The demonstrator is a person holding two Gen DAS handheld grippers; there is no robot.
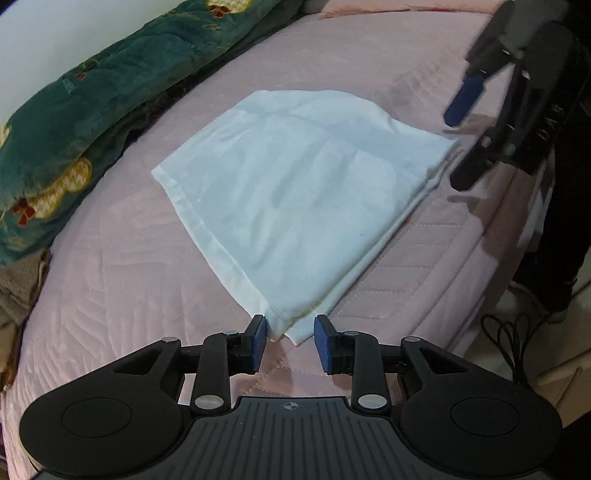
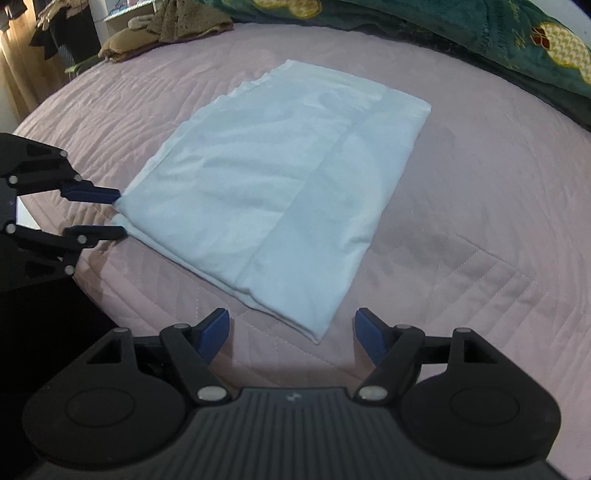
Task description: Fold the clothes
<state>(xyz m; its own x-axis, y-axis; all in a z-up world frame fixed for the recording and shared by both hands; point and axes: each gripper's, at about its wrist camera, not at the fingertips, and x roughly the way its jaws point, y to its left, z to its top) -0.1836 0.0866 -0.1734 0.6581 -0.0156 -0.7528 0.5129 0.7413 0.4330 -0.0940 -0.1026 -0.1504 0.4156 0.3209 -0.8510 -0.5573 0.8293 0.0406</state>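
A white garment [image 1: 295, 192], folded into a flat rectangle, lies on the pink quilted bedspread [image 1: 110, 295]. My left gripper [image 1: 289, 341] is open, its blue pads [image 1: 258, 341] on either side of the garment's near corner without pinching it. In the right wrist view the garment [image 2: 277, 192] shows a lengthwise fold line. My right gripper [image 2: 291, 328] is open wide, with another corner lying between its fingertips. Each gripper appears in the other's view: the right gripper [image 1: 453, 153] at the far right corner, the left gripper [image 2: 122, 213] at the left corner, both open.
A dark green patterned blanket [image 1: 74, 110] is bunched along the far side of the bed. Brown clothes [image 2: 166, 33] lie at the bed's far end. The bed edge runs close by on the right, with black cables [image 1: 513, 339] on the floor.
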